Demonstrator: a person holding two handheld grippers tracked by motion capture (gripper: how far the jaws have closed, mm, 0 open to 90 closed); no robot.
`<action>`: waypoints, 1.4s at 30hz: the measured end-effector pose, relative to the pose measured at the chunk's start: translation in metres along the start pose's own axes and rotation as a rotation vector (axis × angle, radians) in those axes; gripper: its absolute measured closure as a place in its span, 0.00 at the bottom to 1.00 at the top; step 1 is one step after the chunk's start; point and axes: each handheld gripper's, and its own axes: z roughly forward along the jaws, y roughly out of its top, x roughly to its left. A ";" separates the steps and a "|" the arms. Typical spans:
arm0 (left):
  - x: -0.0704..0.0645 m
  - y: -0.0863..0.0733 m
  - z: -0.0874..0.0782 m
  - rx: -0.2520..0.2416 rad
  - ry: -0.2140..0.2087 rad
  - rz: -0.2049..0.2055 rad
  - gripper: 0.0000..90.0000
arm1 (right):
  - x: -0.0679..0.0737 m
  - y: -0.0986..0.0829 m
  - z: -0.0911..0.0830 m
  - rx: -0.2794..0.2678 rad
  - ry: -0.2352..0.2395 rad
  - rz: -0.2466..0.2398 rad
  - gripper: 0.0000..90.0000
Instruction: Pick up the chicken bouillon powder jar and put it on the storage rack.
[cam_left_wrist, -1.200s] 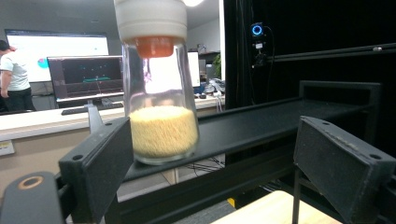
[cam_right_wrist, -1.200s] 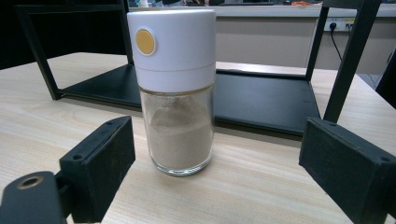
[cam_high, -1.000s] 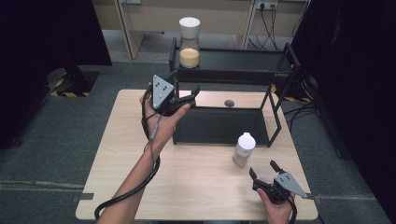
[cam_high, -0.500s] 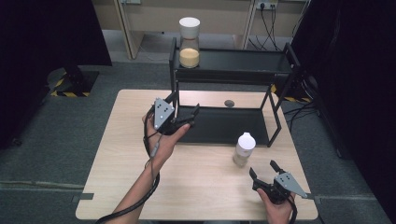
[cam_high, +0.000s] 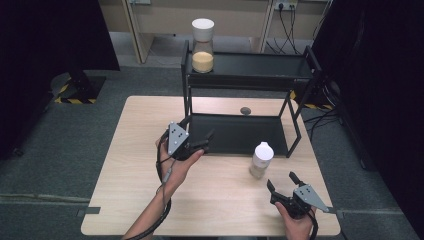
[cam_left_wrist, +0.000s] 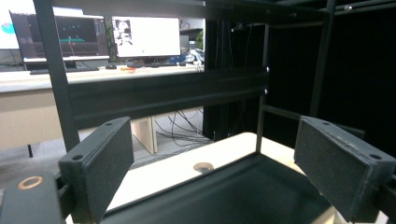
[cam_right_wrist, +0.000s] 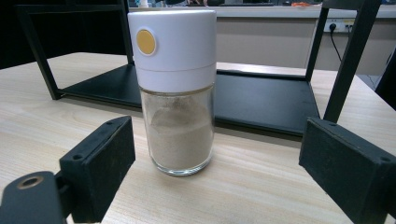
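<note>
Nearest, at the front right of the pale wooden bench (cam_high: 125, 200), the right claw (cam_high: 282, 181) rests low in the person's right hand (cam_high: 295, 225), its jaws spread wide with nothing between them. Just beyond it stands a small clear glass shaker jar with a white cap (cam_high: 261, 160), upright on the bench and apart from both jaws. In the right gripper view the jar (cam_right_wrist: 176, 93) shows pale beige powder filling most of its glass body, and a round yellow-orange button (cam_right_wrist: 145, 42) sits on the side of the tall white cap.

Farther in and to the left, the left claw (cam_high: 207, 141) is held above the bench in the person's left hand (cam_high: 175, 165), released and empty, its jaws pointing toward the lower tray of a black metal two-tier rack (cam_high: 240, 132). In the left gripper view that dark tray (cam_left_wrist: 224, 191) lies right ahead between the spread jaws.

Farthest, on the rack's top shelf at its left end, stands a taller glass jar with a white lid (cam_high: 202, 46), partly filled with yellowish grains.
</note>
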 end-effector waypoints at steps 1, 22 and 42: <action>0.000 -0.003 -0.001 0.003 -0.004 -0.012 0.12 | 0.000 0.000 0.000 0.001 0.000 0.001 0.12; -0.010 -0.073 -0.030 0.082 -0.011 -0.012 0.13 | 0.001 0.000 0.000 0.003 -0.002 -0.002 0.12; -0.011 -0.105 -0.040 0.113 -0.017 -0.042 0.13 | 0.000 0.001 0.000 0.003 -0.001 -0.002 0.12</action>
